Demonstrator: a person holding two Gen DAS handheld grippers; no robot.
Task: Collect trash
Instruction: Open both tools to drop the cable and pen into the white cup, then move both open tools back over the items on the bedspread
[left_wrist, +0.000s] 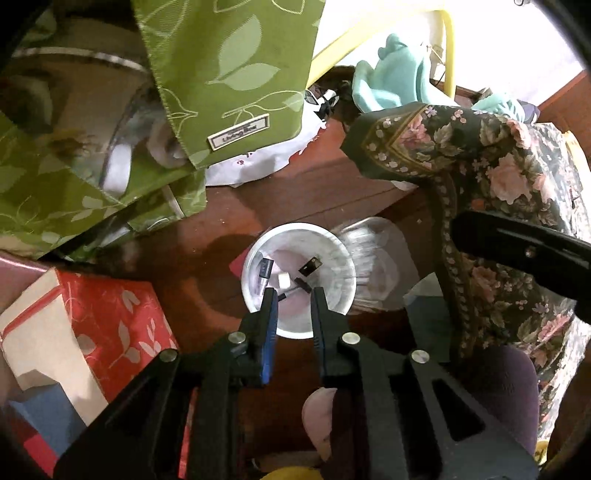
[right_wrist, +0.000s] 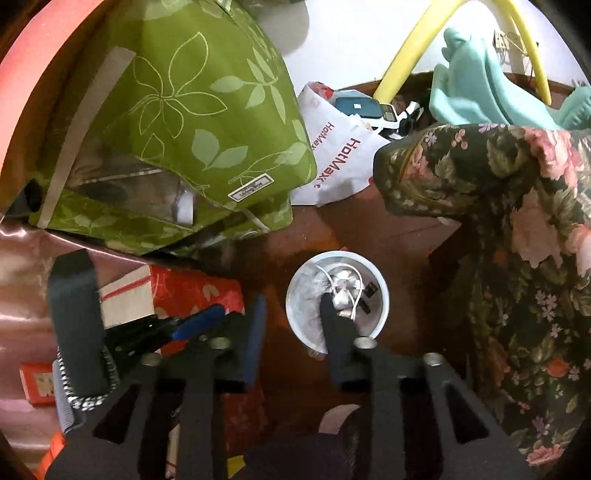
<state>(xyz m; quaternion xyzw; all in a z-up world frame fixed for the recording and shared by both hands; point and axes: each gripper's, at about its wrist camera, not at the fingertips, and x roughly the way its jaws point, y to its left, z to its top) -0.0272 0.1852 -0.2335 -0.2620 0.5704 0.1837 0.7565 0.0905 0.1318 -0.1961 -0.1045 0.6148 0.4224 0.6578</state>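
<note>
A small white round bin (left_wrist: 295, 226) stands on the dark wooden floor, straight below both grippers. Small black pieces (left_wrist: 310, 266) and a white bit (left_wrist: 283, 281) lie inside it. My left gripper (left_wrist: 293, 292) hangs over the bin's near rim, its jaws a narrow gap apart with nothing between them. In the right wrist view the bin (right_wrist: 384, 295) holds a white cord bundle (right_wrist: 343, 286). My right gripper (right_wrist: 293, 302) is open above the bin's left rim. The bundle lies by its right fingertip, outside the gap.
A green leaf-print bag (right_wrist: 192, 122) and a red patterned box (left_wrist: 110, 325) crowd the left. Floral cloth (left_wrist: 498, 177) drapes over furniture on the right. A clear plastic container (left_wrist: 373, 258) touches the bin. A white HotMax bag (right_wrist: 343, 158) and a yellow tube (right_wrist: 406, 62) lie behind.
</note>
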